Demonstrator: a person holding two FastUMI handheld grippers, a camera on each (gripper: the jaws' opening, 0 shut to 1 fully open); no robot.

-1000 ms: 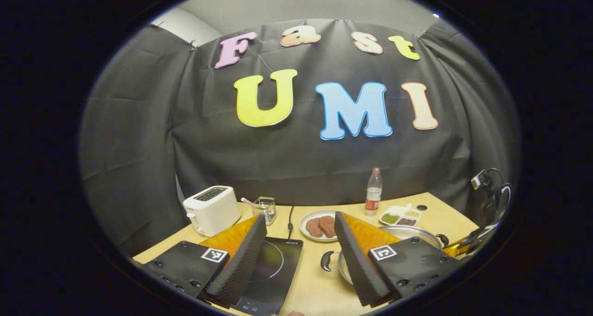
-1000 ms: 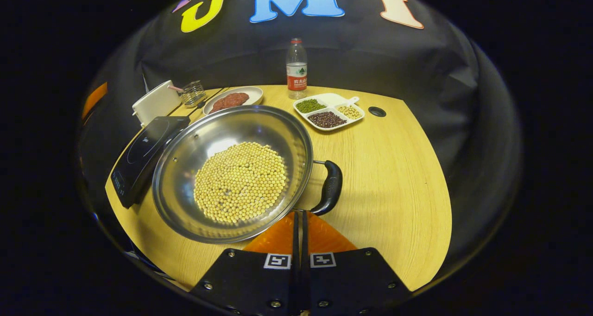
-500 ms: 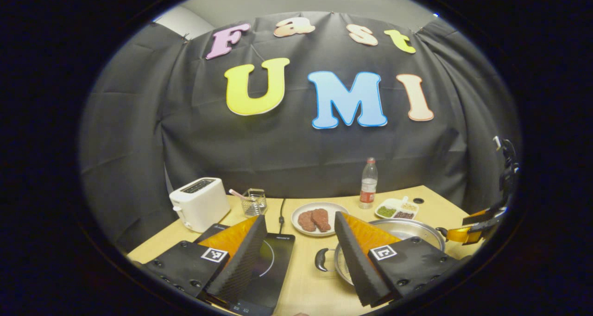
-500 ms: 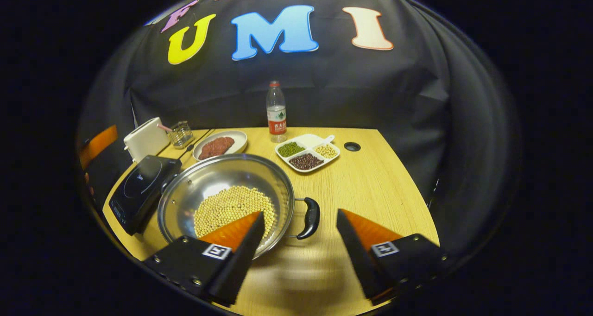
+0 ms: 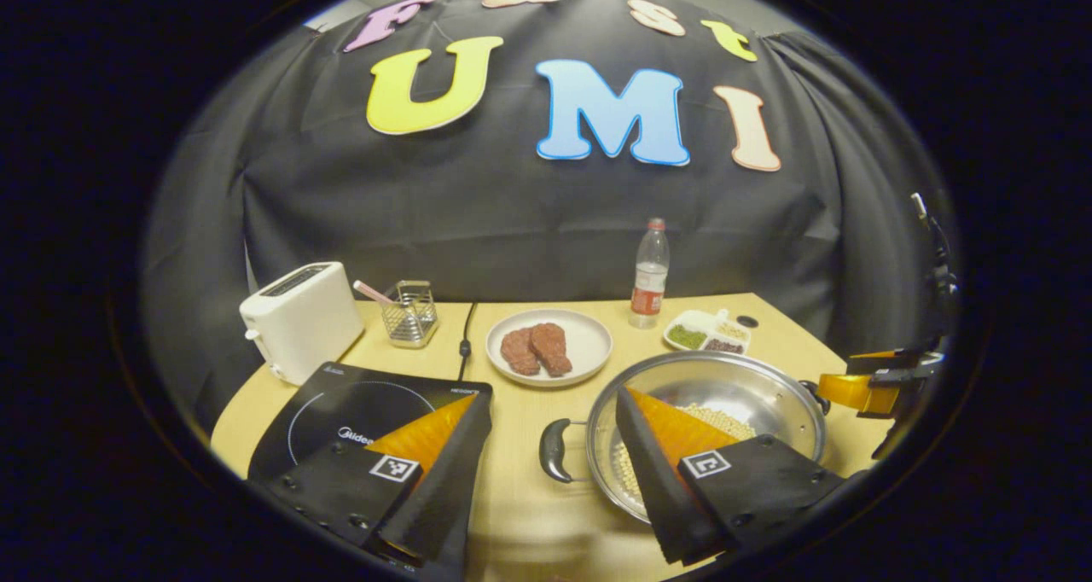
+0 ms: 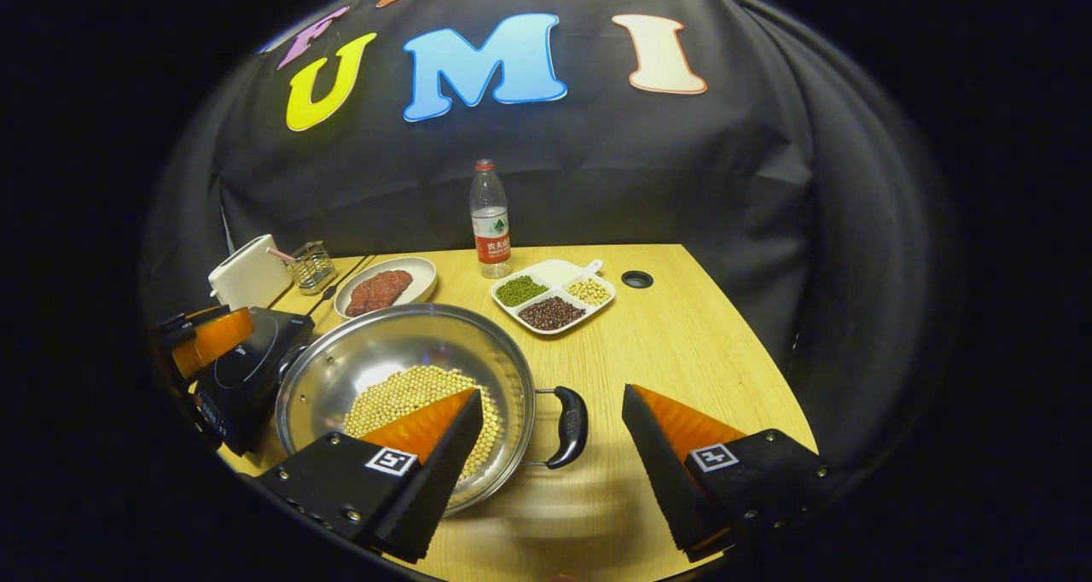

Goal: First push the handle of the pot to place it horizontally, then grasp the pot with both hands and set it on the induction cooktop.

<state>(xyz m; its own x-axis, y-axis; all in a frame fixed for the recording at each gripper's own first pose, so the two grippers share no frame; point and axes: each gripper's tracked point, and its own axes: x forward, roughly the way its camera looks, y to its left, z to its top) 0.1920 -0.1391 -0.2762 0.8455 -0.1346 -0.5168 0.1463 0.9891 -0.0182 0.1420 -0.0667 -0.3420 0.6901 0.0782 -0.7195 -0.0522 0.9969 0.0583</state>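
Steel pot [image 6: 401,377] of yellow beans sits on the bench [image 6: 682,343], just right of the induction cooktop [image 5: 358,407]. Nearest, the right gripper [image 6: 550,471] has its jaws wide apart, holding nothing, either side of the pot's right handle [image 6: 570,426]. The left gripper [image 5: 554,471] gapes likewise around the left handle [image 5: 553,451]. Beyond stand a plate of meat [image 5: 548,347] and a bottle [image 6: 490,219].

Shiny metal pot [image 6: 375,364], glossy black cooktop [image 5: 341,407], matt wood-grain table [image 6: 682,343]
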